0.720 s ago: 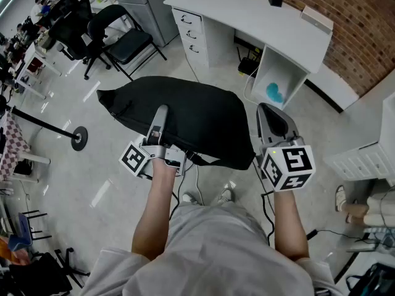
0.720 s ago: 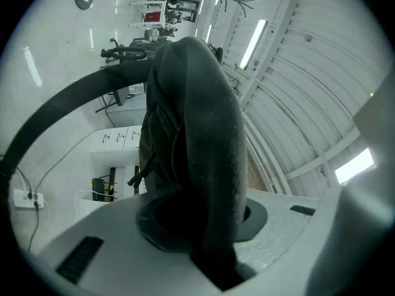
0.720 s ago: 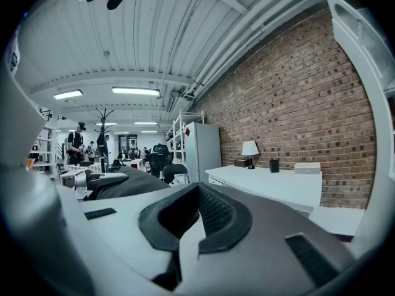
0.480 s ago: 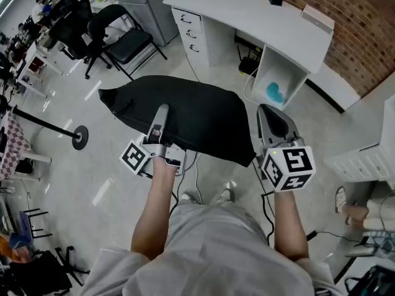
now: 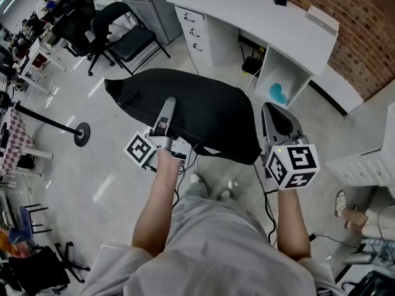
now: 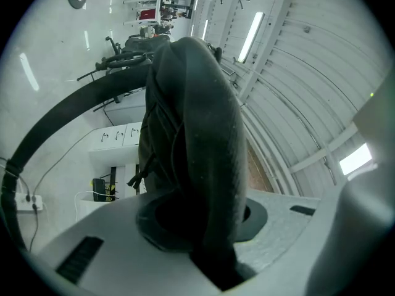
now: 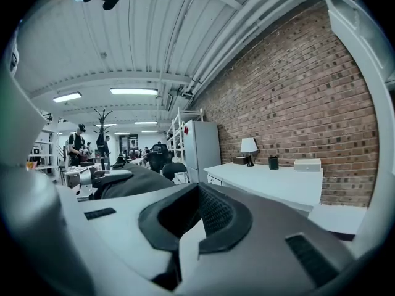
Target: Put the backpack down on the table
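Backpack between left tongs

The backpack has edged slightly nearer the table.

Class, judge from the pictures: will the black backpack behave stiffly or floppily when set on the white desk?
Probably floppy: the backpack sags either side of the left tool, which grips it. One tool carries it, so likely fairly light. On the desk it would probably slump flat, not stand.
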The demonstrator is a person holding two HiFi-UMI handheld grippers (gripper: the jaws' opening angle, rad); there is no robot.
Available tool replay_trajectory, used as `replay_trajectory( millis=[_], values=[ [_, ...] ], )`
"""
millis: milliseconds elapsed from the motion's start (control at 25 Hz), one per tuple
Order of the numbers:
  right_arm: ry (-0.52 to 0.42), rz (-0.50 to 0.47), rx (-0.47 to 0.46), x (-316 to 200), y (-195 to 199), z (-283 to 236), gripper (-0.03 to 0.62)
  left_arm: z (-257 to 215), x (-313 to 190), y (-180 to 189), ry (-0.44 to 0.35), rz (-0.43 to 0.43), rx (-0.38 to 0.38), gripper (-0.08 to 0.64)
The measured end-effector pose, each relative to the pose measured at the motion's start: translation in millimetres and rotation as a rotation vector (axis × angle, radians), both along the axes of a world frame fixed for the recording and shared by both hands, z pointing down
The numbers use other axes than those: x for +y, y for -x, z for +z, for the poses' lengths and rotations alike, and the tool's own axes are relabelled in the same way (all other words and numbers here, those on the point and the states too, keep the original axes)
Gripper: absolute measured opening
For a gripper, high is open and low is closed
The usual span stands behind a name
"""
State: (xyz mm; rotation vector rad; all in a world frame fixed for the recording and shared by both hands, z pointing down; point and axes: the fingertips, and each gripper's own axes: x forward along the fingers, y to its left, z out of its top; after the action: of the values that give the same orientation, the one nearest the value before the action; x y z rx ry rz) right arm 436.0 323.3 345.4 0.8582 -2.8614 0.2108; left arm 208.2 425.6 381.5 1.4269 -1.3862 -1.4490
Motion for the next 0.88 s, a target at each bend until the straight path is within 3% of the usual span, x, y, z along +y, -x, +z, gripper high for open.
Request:
replay_trajectory(
  millis=[400,880],
  values=[
    [0.009,-0.004,0.020,-27,26,10,0.002,10,-30,20,0.008,0.007,-0.005,0.103],
    [0.031,-0.012,0.062,-77,137,22,0.002,23,-80,123,0.005,0.012,0.036,0.103]
  ],
)
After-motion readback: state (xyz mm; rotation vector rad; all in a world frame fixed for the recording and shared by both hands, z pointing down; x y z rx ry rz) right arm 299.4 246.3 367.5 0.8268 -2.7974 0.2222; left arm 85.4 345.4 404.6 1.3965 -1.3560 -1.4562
